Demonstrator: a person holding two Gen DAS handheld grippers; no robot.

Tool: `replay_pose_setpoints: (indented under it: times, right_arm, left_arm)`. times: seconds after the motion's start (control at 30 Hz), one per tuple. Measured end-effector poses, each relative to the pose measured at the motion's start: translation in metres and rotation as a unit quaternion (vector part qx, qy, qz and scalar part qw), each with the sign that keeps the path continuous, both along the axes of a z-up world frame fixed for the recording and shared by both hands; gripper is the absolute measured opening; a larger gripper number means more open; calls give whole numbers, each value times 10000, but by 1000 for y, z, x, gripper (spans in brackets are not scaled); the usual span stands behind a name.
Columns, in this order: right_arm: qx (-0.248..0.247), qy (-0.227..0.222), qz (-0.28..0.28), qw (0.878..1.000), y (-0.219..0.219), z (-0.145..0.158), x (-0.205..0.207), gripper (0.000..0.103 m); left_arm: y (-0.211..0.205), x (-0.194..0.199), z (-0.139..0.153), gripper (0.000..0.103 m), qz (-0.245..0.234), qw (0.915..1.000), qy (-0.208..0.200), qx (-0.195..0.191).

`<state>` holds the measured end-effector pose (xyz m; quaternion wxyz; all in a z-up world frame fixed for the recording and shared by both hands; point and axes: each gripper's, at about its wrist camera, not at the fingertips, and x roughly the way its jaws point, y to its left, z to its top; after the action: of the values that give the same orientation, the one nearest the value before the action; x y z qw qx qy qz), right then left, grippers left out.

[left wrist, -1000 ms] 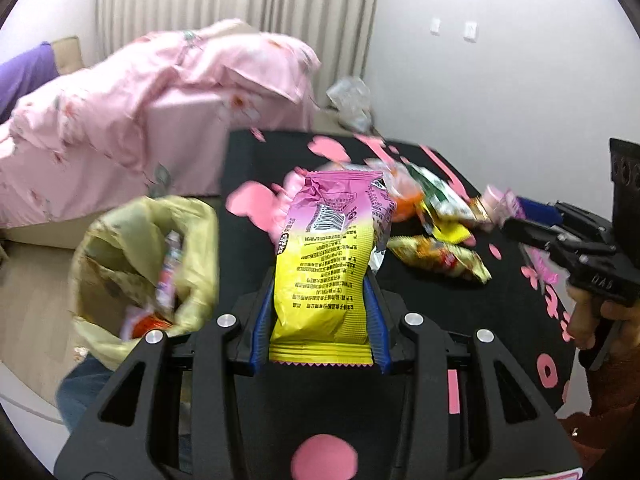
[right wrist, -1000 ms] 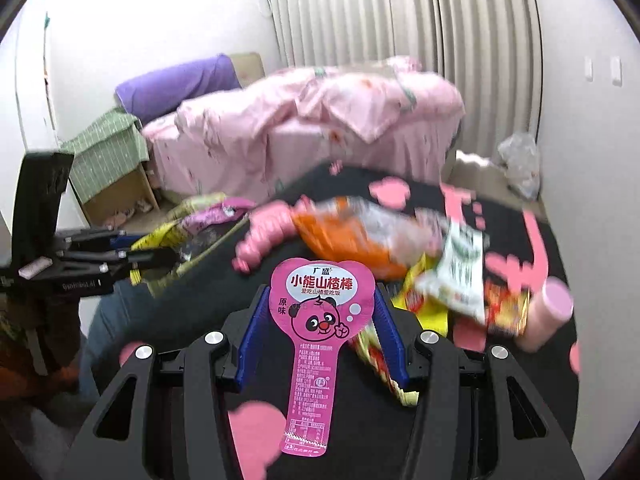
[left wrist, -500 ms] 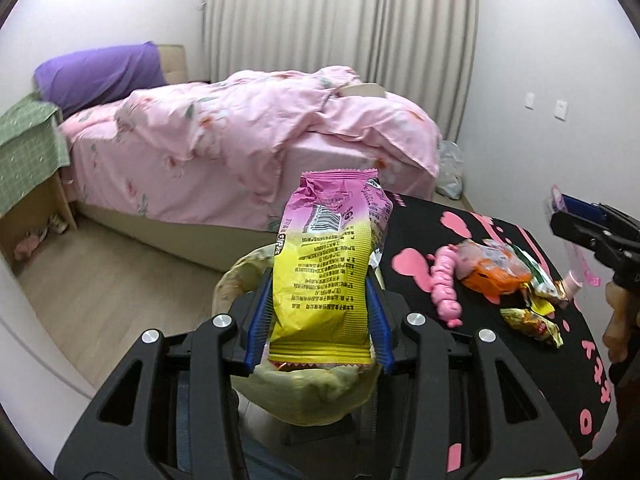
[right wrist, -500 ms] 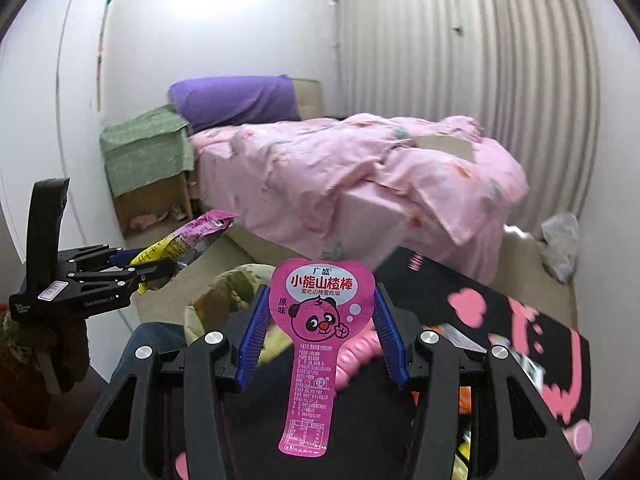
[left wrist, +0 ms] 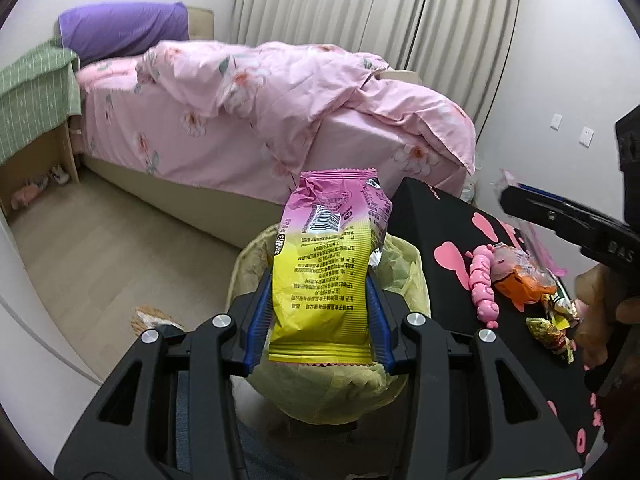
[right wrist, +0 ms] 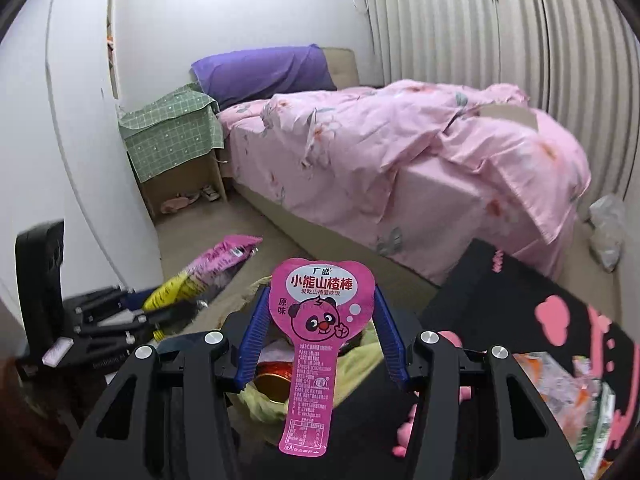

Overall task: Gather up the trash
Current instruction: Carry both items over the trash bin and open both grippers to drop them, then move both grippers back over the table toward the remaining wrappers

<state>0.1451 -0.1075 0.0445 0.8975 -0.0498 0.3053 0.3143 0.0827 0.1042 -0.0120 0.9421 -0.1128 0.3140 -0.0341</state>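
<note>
My left gripper (left wrist: 320,280) is shut on a pink and yellow snack bag (left wrist: 324,280) and holds it upright over the open yellow trash bag (left wrist: 404,268). My right gripper (right wrist: 320,300) is shut on a pink heart-topped wrapper (right wrist: 316,328) with a panda face, above the same trash bag (right wrist: 360,356), which holds a red can. The left gripper with its bag also shows in the right wrist view (right wrist: 160,312). The right gripper shows at the right edge of the left wrist view (left wrist: 520,200).
A black table with pink hearts (left wrist: 452,224) stands right of the trash bag and carries a pink toy (left wrist: 484,292), an orange packet (left wrist: 524,284) and other wrappers. A pink-covered bed (left wrist: 280,112) lies behind. A green-covered nightstand (right wrist: 172,140) stands at the wall.
Both grippers have swung left, away from the table and over the trash bag, still holding their wrappers. The right gripper now looks down into the bag.
</note>
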Motion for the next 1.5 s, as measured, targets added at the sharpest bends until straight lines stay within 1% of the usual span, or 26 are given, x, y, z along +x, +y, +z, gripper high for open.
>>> replay_pose_setpoints:
  times: [0.13,0.27,0.47,0.63,0.67,0.7,0.73,0.77,0.8,0.87,0.93,1.03,1.13,1.2,1.37,1.4,1.5]
  right_arm:
    - [-42,196,4,9998,9,-16,17,48]
    - [-78,291,12,9995,17,-32,27,48]
    - [1,395,-40,9992,22,-44,45,48]
    - [284,597,-73,9978,21,-53,61,49]
    - [345,701,-91,9969,21,-56,65,49]
    - [390,789,-114,9961,19,-59,67,58]
    - [434,833,-118,9955,19,-60,70,68]
    - [497,853,-102,9951,17,-61,70,69]
    - [516,849,-91,9950,16,-61,70,69]
    - [499,767,-161,9957,11,-61,68,69]
    - [492,713,-261,9959,3,-60,64,69]
    - [467,608,-415,9962,-19,-54,56,69]
    - [432,423,-605,9963,-47,-46,41,69]
    - [323,276,-745,9963,-70,-41,28,69]
    - [100,-8,-1288,9916,-133,-37,-8,70]
    - [38,-67,-1402,9901,-146,-37,-16,74]
    - [-31,-126,-1591,9872,-185,-38,-37,74]
  left_arm:
    - [5,10,-18,40,-36,9997,176,-178]
    - [3,20,-33,40,-134,9988,375,-277]
    - [0,36,-40,40,-157,9983,478,-298]
    - [0,46,-44,42,-105,9982,525,-280]
    - [3,47,-44,47,-84,9981,509,-335]
    - [8,49,-44,59,-63,9977,452,-502]
    - [11,49,-44,64,-50,9972,412,-630]
    - [17,49,-42,71,-26,9959,341,-833]
    - [22,49,-40,76,10,9951,289,-948]
    - [25,49,-36,81,119,9949,229,-973]
    - [25,48,-32,82,159,9954,207,-918]
    - [25,47,-26,82,182,9959,135,-881]
    - [26,44,-18,82,307,9956,43,-883]
    - [21,44,-13,82,220,9962,19,-843]
    - [-15,42,2,82,-218,9979,-193,-587]
    - [-28,42,6,82,-373,9974,-256,-555]
    - [-57,44,11,86,-724,9956,-318,-503]
